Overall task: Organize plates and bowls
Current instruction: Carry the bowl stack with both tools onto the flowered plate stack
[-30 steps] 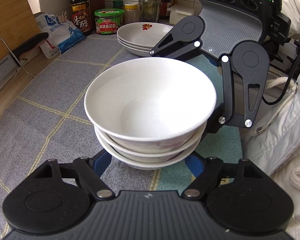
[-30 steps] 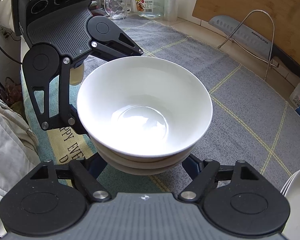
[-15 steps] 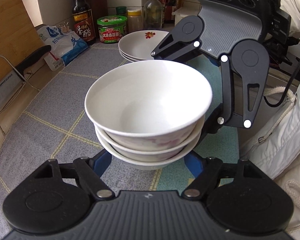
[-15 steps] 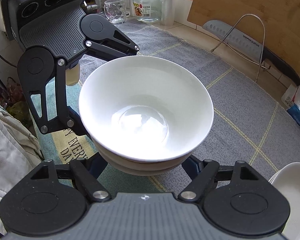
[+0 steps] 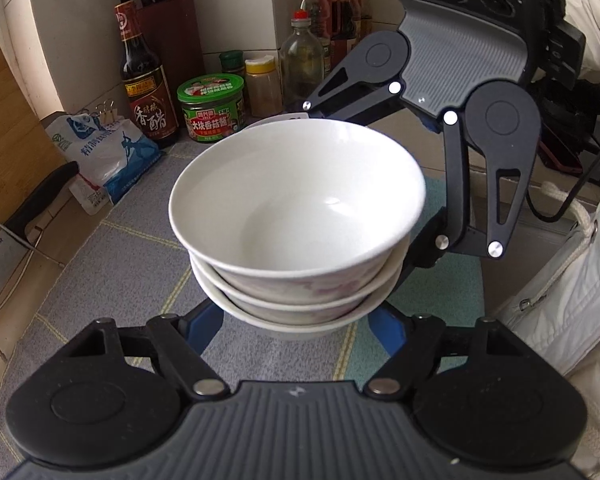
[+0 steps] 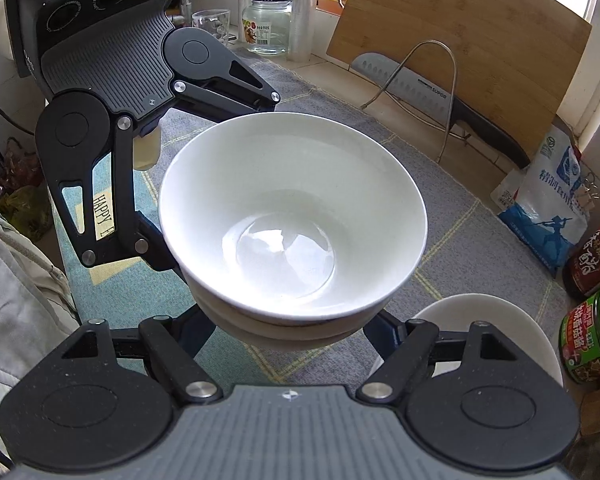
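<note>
Three nested white bowls (image 5: 300,216), faint pink pattern outside, grasped by both grippers' fingers (image 5: 204,324).

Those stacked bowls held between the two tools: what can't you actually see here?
- Left wrist view: where the left tool meets the stacked bowls; the lowest bowl covers its fingertips.
- Right wrist view: the right tool contact points, hidden the same way.
- Right wrist view: the stack of plates, partly covered by the tool.
- Both views: the lower bowls' insides.
</note>
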The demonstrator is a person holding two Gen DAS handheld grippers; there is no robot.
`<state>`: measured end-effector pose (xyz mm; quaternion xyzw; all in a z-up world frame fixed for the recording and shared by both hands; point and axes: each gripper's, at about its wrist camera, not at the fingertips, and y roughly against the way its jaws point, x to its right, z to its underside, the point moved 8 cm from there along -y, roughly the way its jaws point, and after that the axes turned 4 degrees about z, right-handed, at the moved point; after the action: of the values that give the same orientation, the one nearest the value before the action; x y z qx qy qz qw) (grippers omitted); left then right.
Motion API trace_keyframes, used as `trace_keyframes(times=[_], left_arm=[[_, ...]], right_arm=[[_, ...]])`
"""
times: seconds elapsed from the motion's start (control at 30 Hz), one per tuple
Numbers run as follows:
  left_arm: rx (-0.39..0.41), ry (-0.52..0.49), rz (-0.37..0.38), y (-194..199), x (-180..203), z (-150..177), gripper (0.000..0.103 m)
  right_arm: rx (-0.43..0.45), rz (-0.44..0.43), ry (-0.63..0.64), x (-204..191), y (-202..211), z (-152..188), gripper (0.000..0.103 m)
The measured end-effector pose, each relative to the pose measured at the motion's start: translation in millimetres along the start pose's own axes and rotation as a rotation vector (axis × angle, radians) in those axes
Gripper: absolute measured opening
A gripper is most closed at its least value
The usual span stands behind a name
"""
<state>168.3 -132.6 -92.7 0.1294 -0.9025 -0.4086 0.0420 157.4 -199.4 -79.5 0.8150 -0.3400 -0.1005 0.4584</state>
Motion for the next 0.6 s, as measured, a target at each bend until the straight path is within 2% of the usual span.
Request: trace_keyframes(times=[0.37, 0.6], left_arm=[[0.025, -0.086, 0.028, -59.3, -6.3, -64.0, 0.079], [0.014, -0.114, 0.045, -99.0, -12.1, -80.8, 0.079]], right_arm=[[-0.001, 0.089, -0.036, 66.2, 31.6, 47.4, 0.083], [-0.028, 0.13, -0.067, 99.4, 26.5, 74.4, 0.083]])
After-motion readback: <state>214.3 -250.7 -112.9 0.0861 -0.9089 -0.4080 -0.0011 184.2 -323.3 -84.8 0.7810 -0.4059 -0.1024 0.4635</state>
